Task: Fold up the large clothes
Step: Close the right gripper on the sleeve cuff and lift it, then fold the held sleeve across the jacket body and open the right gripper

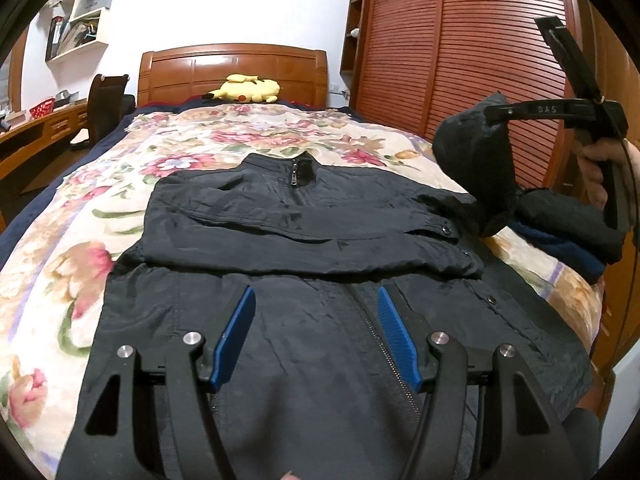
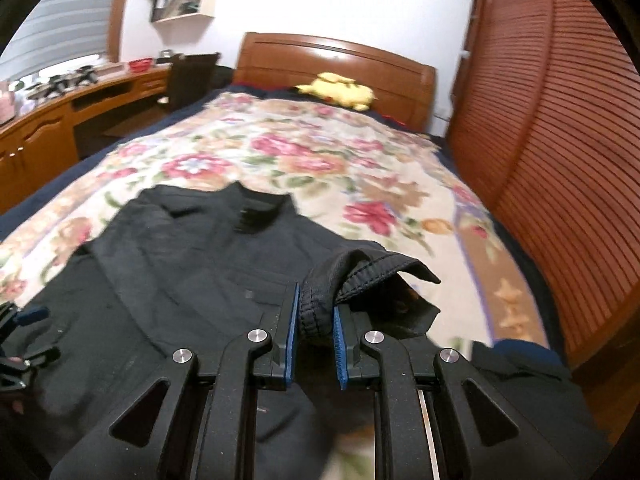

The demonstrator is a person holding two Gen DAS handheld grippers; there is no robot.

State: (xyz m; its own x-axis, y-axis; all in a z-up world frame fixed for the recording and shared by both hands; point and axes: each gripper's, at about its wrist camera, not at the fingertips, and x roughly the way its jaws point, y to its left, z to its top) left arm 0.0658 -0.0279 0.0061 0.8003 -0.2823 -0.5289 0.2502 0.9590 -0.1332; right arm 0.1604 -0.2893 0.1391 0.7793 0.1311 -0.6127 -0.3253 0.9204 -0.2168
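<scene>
1. Your right gripper point(image 2: 314, 332) is clamped on the cuff of the sleeve point(image 2: 360, 276), the ribbed edge bunched between the blue pads, lifted clear of the bed point(image 2: 320, 152)
2. Your left gripper point(image 1: 316, 336) hangs with jaws apart and nothing between them, low over the jacket point(image 1: 320, 240), its zip running just right of centre between the fingers
3. The jacket lies straight ahead of both claws, collar point(image 1: 298, 170) away from you, hem nearest, long axis running from you toward the headboard point(image 1: 232, 68)
4. One sleeve is already across the chest; from your right claw the body lies to the left and below
5. My read: the held sleeve has to cross leftward over the chest, and your right hand is the one to do it; the left sits nearer the hem
</scene>
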